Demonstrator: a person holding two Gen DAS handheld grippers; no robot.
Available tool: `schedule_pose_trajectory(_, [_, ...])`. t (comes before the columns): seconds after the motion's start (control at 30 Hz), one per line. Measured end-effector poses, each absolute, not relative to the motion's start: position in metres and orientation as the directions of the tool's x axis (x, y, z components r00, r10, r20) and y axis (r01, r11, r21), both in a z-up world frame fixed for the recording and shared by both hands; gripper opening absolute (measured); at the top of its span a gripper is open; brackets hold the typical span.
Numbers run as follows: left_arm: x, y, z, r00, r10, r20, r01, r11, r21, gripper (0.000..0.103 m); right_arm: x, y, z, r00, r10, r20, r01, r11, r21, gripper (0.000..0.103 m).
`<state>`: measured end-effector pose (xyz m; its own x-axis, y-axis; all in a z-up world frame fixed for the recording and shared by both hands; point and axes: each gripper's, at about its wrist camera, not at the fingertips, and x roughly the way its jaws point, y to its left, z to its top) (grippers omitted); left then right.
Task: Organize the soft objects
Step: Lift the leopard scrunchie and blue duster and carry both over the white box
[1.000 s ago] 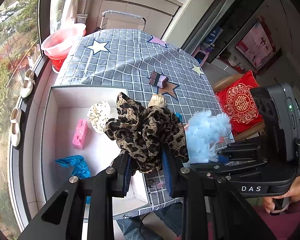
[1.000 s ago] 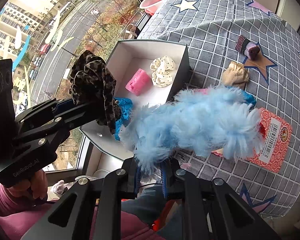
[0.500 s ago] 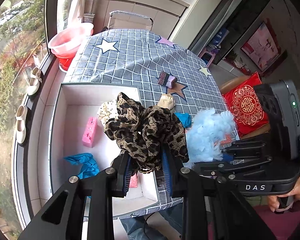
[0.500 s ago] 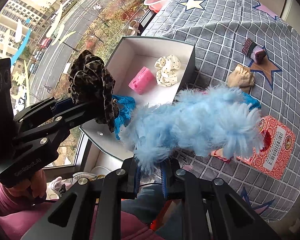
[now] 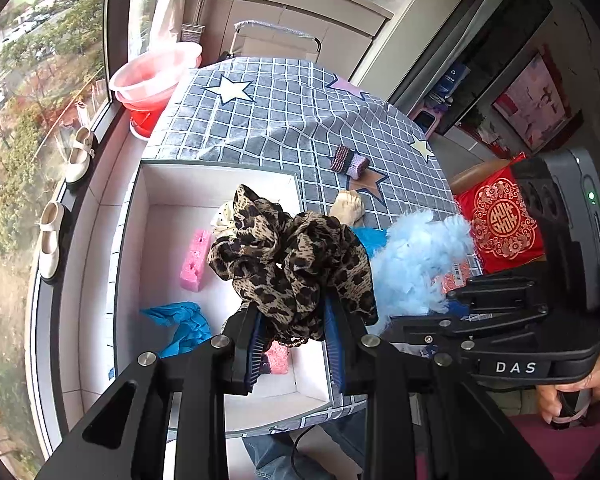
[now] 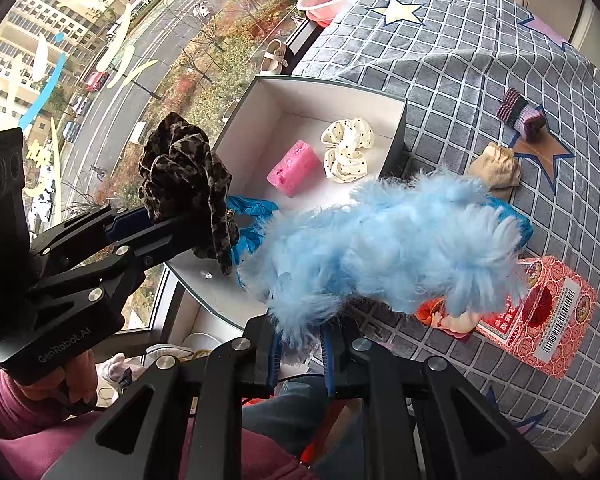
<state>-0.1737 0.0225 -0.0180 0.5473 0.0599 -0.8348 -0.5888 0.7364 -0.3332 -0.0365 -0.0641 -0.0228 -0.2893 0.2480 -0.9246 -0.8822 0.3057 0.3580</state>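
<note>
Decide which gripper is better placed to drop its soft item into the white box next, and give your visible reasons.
Left, probably. The left gripper holds the leopard scrunchie over the white box, while the right gripper holds the blue fluffy item mostly over the tablecloth beside it.

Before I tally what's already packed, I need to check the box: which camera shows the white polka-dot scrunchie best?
The right wrist view: the white polka-dot scrunchie lies fully visible on the white box floor beside the pink sponge. In the left wrist view only a sliver shows, the rest hidden behind the leopard-print scrunchie held in the left gripper.
</note>
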Motion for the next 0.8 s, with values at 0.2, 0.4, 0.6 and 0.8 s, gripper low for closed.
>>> schedule_pose_trajectory(0.2, [-0.1747, 0.024, -0.0193, 0.545, 0.062, -0.836, -0.595, 0.731, -0.334, 0.03, -0.0379, -0.0596, -0.0236, -0.293, 0.247, -0.924, -0.884, 0.298, 0.36, 0.017])
schedule_pose_trajectory(0.4, [-0.1763, 0.0255, -0.0199, 0.543, 0.065, -0.837, -0.599, 0.728, -0.332, 0.03, -0.0384, -0.0582, -0.024, -0.294, 0.247, -0.923, -0.884, 0.296, 0.361, 0.017])
schedule_pose_trajectory(0.6, [-0.1764, 0.0278, -0.0221, 0.539, 0.066, -0.839, -0.605, 0.724, -0.332, 0.03, -0.0384, -0.0572, -0.0254, -0.297, 0.245, -0.923, -0.883, 0.297, 0.363, 0.017])
schedule_pose_trajectory(0.8, [-0.1761, 0.0287, -0.0219, 0.54, 0.067, -0.839, -0.608, 0.72, -0.334, 0.03, -0.0384, -0.0574, -0.0256, -0.298, 0.244, -0.923, -0.884, 0.295, 0.363, 0.017])
